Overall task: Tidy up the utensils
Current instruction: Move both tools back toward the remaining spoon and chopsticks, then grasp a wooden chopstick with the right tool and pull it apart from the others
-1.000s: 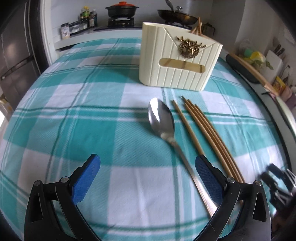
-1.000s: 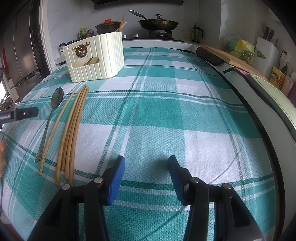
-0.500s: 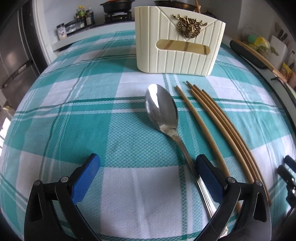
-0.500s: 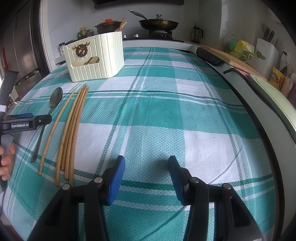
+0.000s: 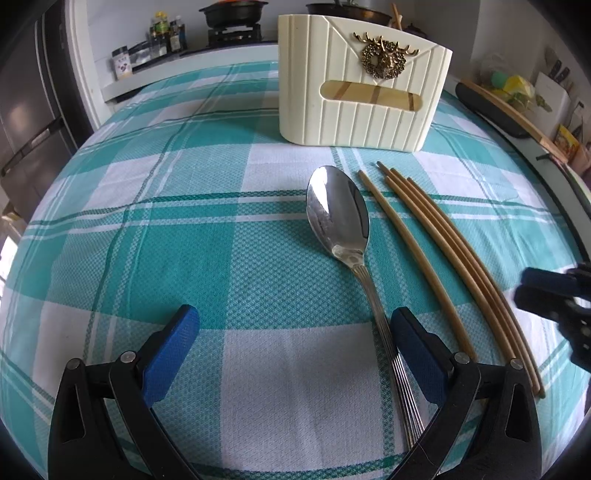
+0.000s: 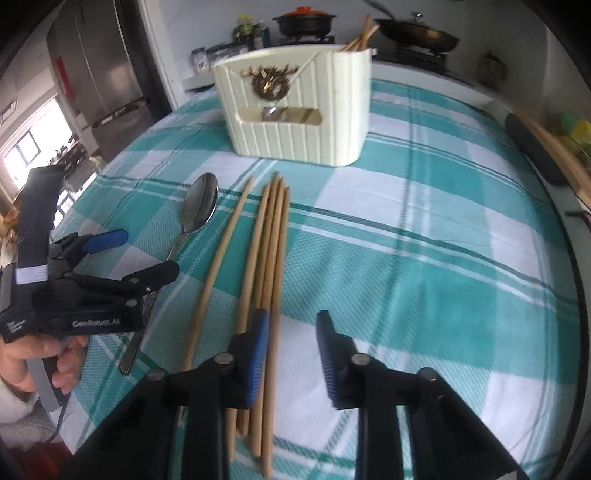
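Note:
A steel spoon (image 5: pixel 338 218) lies on the checked cloth, bowl toward the cream utensil holder (image 5: pixel 362 92). Several wooden chopsticks (image 5: pixel 443 251) lie right of it. My left gripper (image 5: pixel 293 317) hangs open over the spoon's handle, which runs along the inside of its right finger. My right gripper (image 6: pixel 292 319) hovers over the near ends of the chopsticks (image 6: pixel 271 236), its jaws closing. The rightmost stick lies under the gap, beside the left pad, and no pad presses on it. The spoon (image 6: pixel 201 206), the holder (image 6: pixel 299 110) and the left gripper (image 6: pixel 138 254) also show in the right wrist view.
The teal and white tablecloth (image 5: pixel 207 236) covers the table. More chopsticks (image 6: pixel 360 35) stick out of the holder's top. Behind it is a stove with a pot (image 6: pixel 304 22) and a pan (image 6: pixel 417 35). A dark board (image 6: pixel 532 147) lies along the right edge. A fridge (image 6: pixel 99 74) stands at the left.
My right gripper has swung left from the bare cloth to above the chopsticks and narrowed its jaws. The left gripper has crept forward along the spoon, staying open.

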`<state>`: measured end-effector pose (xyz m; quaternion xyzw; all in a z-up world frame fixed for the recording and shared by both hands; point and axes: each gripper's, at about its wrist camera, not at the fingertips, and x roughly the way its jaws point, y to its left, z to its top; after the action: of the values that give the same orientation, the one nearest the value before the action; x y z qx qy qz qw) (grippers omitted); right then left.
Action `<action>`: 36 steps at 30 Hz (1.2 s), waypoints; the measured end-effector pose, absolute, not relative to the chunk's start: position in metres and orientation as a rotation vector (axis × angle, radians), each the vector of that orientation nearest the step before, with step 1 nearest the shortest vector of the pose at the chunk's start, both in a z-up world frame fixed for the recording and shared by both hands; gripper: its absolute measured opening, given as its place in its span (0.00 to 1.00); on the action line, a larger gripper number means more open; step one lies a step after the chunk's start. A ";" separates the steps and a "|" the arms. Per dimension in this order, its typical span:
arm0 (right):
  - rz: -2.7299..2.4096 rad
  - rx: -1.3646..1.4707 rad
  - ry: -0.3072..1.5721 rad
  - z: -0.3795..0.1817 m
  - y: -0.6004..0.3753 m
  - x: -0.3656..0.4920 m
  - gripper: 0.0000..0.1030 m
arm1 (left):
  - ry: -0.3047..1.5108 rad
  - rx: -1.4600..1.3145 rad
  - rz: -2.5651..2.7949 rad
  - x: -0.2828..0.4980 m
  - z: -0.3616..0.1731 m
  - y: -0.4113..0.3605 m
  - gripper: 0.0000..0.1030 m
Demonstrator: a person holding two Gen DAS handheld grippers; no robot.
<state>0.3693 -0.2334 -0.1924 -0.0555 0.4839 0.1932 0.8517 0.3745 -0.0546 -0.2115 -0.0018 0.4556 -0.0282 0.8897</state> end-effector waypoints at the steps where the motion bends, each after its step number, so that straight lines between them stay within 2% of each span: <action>1: 0.405 -0.125 1.042 -0.196 -0.231 0.374 0.17 | 0.947 -0.003 -0.058 0.375 -0.212 -0.055 1.00; 12: 0.430 -0.116 1.107 -0.203 -0.219 0.391 0.17 | 0.946 0.003 -0.051 0.375 -0.212 -0.056 1.00; 18: 0.394 -0.277 1.065 -0.202 -0.206 0.384 0.14 | 0.946 -0.004 -0.053 0.375 -0.212 -0.055 1.00; 27: 0.143 -0.128 1.010 -0.201 -0.276 0.365 0.14 | 0.951 -0.004 -0.039 0.373 -0.213 -0.033 1.00; 30: 0.177 -0.126 0.972 -0.203 -0.281 0.350 0.21 | 0.953 0.011 -0.053 0.373 -0.213 -0.027 1.00; 32: 0.184 -0.156 0.947 -0.204 -0.278 0.341 0.32 | 0.956 0.014 -0.065 0.372 -0.213 -0.024 1.00; 36: 0.184 -0.173 0.911 -0.205 -0.283 0.331 0.33 | 0.955 0.033 -0.100 0.368 -0.213 -0.023 1.00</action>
<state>0.3309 -0.2834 -0.2049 -0.0834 0.4388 0.0886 0.8903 0.3678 -0.0232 -0.2133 0.0159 0.4595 -0.0480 0.8867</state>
